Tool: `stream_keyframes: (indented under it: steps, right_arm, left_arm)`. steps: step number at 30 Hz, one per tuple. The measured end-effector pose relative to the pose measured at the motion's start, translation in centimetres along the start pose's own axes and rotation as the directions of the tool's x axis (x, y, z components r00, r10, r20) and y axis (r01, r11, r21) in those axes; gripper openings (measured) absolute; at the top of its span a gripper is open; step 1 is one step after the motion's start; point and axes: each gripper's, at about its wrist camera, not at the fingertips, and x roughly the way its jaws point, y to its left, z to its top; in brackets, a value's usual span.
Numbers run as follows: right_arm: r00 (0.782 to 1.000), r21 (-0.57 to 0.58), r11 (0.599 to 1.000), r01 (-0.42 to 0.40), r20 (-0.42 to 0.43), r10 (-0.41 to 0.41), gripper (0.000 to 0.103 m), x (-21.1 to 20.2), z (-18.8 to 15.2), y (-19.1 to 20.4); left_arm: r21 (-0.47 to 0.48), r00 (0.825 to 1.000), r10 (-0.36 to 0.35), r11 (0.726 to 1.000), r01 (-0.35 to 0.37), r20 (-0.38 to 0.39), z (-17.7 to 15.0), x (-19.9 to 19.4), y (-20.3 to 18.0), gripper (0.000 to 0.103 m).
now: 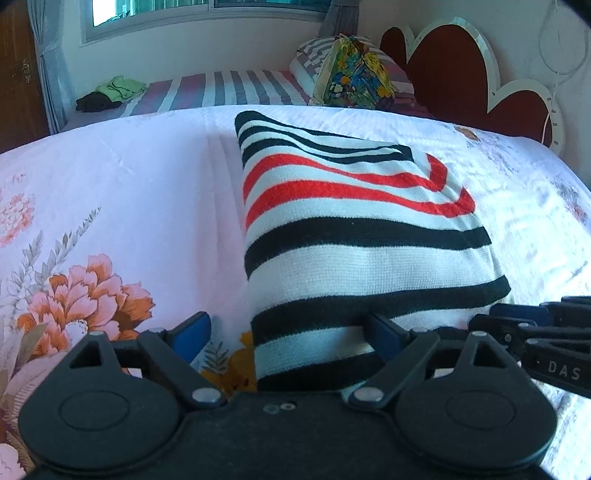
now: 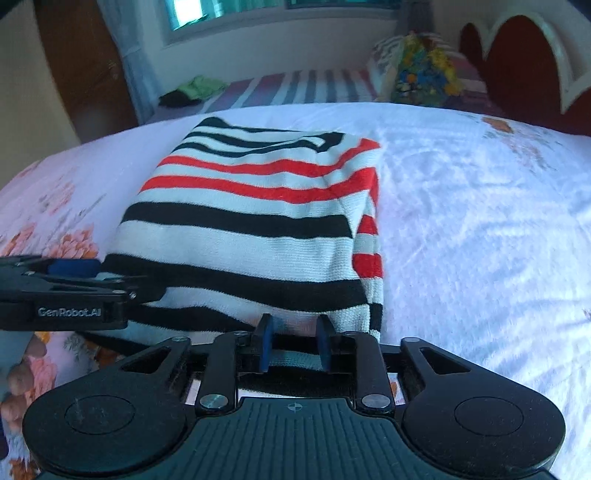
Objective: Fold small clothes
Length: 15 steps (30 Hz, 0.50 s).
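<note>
The left gripper (image 1: 291,332) stands wide open, straddling the near left corner of the striped sweater (image 1: 347,236): one finger rests on the floral bedsheet (image 1: 110,206) off the garment's left edge, the other lies on the knit, and nothing is pinched between them. To its right, the right gripper (image 2: 293,341) sits at the sweater's near hem with its jaws only narrowly apart; a strip of cloth lies in the gap, but the pads do not appear to press it, so it looks like a let-go. The sweater lies folded into a rough rectangle straight ahead of both tools, probably just laid down. Beyond it are a striped mattress (image 1: 221,92), a small pile of green and dark clothes (image 1: 110,94), a colourful bag (image 1: 354,77) and a heart-shaped headboard (image 1: 450,70) under a window (image 1: 207,11).
</note>
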Motion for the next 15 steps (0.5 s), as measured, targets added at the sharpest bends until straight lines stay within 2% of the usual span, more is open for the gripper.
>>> stream_keyframes:
  steps: [4, 8, 10, 11, 15]
  right_arm:
    - [1.0, 0.002, 1.0, -0.028, -0.012, 0.028, 0.034, -0.7, 0.8, -0.3]
    - [0.999, -0.01, 0.999, -0.037, 0.031, 0.037, 0.038, -1.8, 1.8, -0.5]
    - [0.998, 0.004, 1.0, -0.029, 0.048, 0.028, 0.062, -1.8, 2.3, -1.0]
    - [0.998, 0.007, 1.0, -0.025, 0.058, 0.025, 0.066, -1.8, 2.6, -1.3]
    - [0.998, 0.022, 0.999, -0.024, 0.067, 0.022, 0.066, -0.8, 3.6, -2.2]
  left_arm:
    - [-0.009, 1.0, -0.002, 1.0, 0.002, -0.009, 0.4, -0.3, 0.1, 0.09]
    - [-0.01, 1.0, -0.003, 1.0, 0.003, 0.014, 1.2, -1.2, -0.1, 0.089]
    - [-0.015, 1.0, -0.008, 1.0, 0.008, 0.028, 1.6, -1.6, -0.1, 0.089]
    - [-0.023, 0.999, -0.012, 1.0, 0.012, 0.033, 1.9, -1.7, 0.0, 0.089]
    - [-0.083, 0.999, -0.024, 0.996, 0.027, 0.039, 3.2, -1.3, 1.0, 0.089]
